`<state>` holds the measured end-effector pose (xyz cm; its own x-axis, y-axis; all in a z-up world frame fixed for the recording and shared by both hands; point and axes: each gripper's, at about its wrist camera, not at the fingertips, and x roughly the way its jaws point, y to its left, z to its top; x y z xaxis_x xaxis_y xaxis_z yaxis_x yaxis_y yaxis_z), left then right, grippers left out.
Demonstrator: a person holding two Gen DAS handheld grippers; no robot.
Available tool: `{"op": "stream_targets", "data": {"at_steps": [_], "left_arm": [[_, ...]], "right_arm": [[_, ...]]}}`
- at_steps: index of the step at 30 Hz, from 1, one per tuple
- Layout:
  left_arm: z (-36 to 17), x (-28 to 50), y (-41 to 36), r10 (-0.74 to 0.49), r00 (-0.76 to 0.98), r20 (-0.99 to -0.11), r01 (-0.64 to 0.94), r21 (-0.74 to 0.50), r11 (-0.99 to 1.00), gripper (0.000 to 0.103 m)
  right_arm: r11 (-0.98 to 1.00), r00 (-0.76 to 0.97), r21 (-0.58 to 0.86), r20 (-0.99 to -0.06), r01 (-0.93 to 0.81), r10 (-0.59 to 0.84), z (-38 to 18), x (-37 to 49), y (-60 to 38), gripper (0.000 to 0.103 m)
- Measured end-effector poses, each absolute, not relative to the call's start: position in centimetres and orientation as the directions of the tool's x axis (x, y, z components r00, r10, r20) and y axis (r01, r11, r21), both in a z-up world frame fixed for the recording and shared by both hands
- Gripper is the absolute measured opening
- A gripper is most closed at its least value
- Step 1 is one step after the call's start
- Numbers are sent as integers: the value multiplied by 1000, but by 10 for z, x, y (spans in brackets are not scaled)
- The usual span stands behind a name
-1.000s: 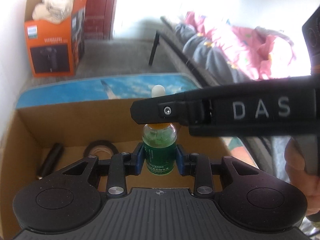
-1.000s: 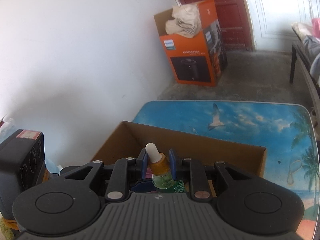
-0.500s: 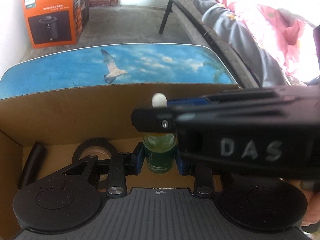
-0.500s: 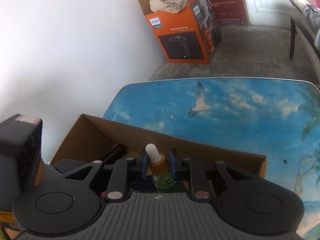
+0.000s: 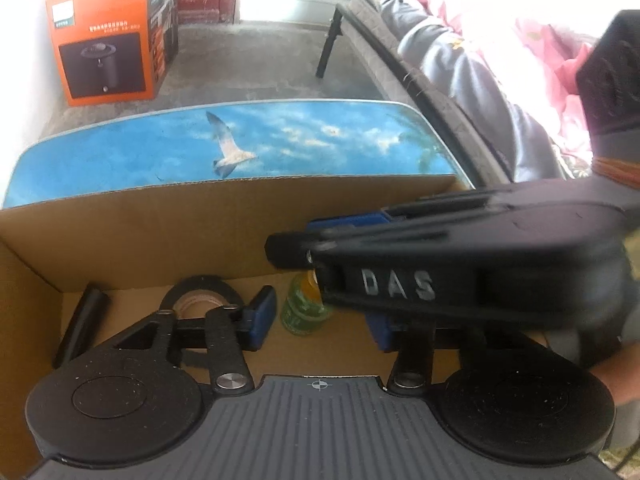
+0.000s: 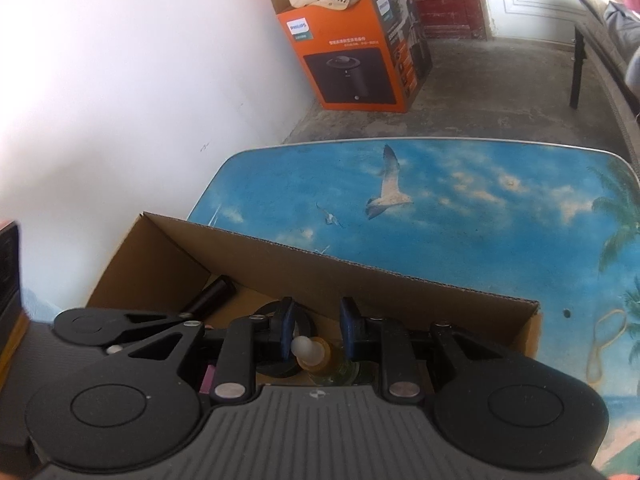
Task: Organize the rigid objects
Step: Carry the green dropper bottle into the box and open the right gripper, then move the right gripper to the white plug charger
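Observation:
A green dropper bottle [image 5: 302, 312] with an orange collar and white bulb stands on the floor of an open cardboard box [image 5: 120, 236]. My left gripper [image 5: 320, 320] is open, its blue pads apart on either side of the bottle without touching it. My right gripper [image 6: 316, 328] is open just above the bottle [image 6: 320, 356], whose bulb leans toward the left pad. The right gripper's body crosses the left wrist view [image 5: 460, 264] and hides the bottle's top.
In the box lie a roll of black tape [image 5: 200, 294] and a black cylinder [image 5: 82, 328]. The box sits on a blue sky-print table [image 6: 460, 208]. An orange carton [image 6: 352, 44] stands on the floor by the white wall. A rubber band [image 6: 604, 340] lies on the table.
Both grippers lowered the bottle into the box and opened, letting it go. It now stands on the box floor.

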<state>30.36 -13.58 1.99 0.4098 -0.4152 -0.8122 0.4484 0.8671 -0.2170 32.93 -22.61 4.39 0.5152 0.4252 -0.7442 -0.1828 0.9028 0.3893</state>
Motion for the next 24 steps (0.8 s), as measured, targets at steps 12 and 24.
{"op": "stream_targets", "data": {"at_steps": [12, 24], "left_arm": [[91, 200, -92, -476, 563, -676, 518, -160, 840, 92], [42, 80, -40, -526, 604, -599, 547, -168, 820, 102]], "right_arm": [[817, 713, 542, -493, -197, 499, 123, 209, -267, 26], [768, 816, 621, -356, -157, 455, 110, 41, -266, 53]]}}
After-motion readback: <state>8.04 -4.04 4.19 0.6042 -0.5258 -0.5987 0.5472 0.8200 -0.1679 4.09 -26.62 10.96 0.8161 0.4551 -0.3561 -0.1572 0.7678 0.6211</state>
